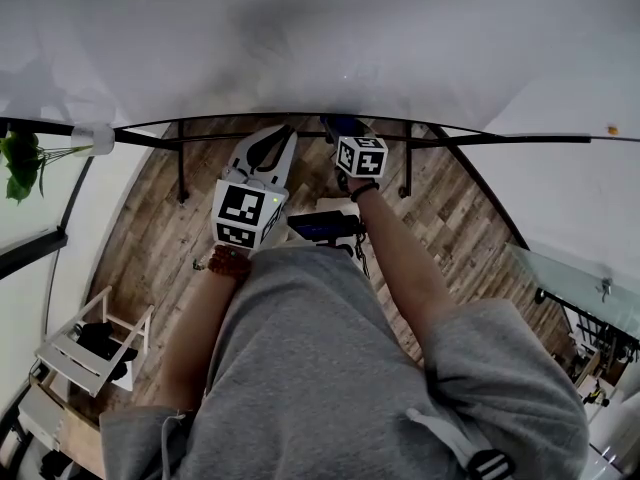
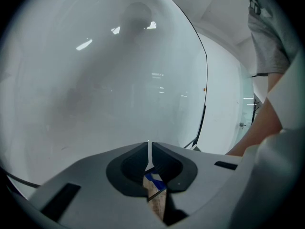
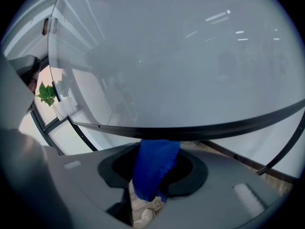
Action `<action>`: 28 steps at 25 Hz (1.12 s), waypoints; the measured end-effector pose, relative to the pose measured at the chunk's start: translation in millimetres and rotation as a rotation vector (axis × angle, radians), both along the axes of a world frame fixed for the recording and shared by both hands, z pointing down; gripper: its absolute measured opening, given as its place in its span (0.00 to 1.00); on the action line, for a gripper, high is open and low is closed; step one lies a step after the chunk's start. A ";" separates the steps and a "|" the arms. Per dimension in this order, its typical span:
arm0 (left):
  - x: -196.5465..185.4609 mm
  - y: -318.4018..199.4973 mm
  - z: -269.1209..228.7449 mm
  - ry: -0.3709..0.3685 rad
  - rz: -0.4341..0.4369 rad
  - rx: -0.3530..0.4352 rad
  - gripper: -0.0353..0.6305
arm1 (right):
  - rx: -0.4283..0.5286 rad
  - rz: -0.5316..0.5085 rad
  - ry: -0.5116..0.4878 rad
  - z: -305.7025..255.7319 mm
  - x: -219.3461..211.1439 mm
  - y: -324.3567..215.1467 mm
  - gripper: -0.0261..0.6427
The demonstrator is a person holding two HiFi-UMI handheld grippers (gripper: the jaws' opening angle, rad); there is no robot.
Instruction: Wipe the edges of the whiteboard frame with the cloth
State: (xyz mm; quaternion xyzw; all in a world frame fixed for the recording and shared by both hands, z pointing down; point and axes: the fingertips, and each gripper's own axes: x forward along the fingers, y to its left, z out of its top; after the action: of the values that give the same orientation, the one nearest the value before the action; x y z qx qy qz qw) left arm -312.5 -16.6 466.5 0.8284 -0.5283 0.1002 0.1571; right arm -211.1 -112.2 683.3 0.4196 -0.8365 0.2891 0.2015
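The whiteboard (image 1: 320,38) fills the top of the head view, and its black bottom frame edge (image 1: 500,139) runs across below it. My right gripper (image 1: 341,125) is shut on a blue cloth (image 3: 155,167), which touches that bottom frame edge (image 3: 200,130) near its middle. In the head view the cloth (image 1: 343,124) shows as a dark blue patch at the frame. My left gripper (image 1: 284,135) is just left of the right one, pointing at the board. Its jaws (image 2: 148,150) stand shut with nothing between them. The board's right side frame (image 2: 206,80) shows in the left gripper view.
The board's stand legs (image 1: 181,164) rise from a wooden floor (image 1: 150,228). A green plant (image 1: 18,164) hangs at the left. A white rack (image 1: 85,344) stands at the lower left and a glass table (image 1: 570,278) at the right. A white tag (image 1: 95,140) sits on the frame's left part.
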 end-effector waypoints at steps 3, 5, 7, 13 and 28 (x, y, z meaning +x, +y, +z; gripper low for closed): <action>-3.9 3.6 1.0 0.002 -0.005 0.000 0.10 | 0.005 0.001 0.001 -0.9 -7.0 0.8 0.28; -7.2 6.1 1.1 0.004 -0.009 0.000 0.10 | 0.006 0.002 0.002 -1.3 -11.6 3.0 0.29; -9.6 7.7 0.7 0.007 -0.014 0.001 0.10 | 0.008 0.002 0.004 -1.5 -15.2 4.8 0.29; -16.5 10.5 1.0 0.024 -0.035 0.003 0.10 | 0.009 -0.016 0.016 -1.9 -28.9 9.8 0.29; -49.8 25.2 -1.9 0.014 -0.115 -0.002 0.10 | -0.023 -0.054 -0.067 -8.3 -84.2 23.9 0.29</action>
State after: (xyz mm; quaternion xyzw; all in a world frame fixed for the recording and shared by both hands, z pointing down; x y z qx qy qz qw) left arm -362.3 8.6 464.6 0.7971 -0.5739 0.0857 0.1671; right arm -295.3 -88.3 675.0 0.3846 -0.8504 0.3072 0.1858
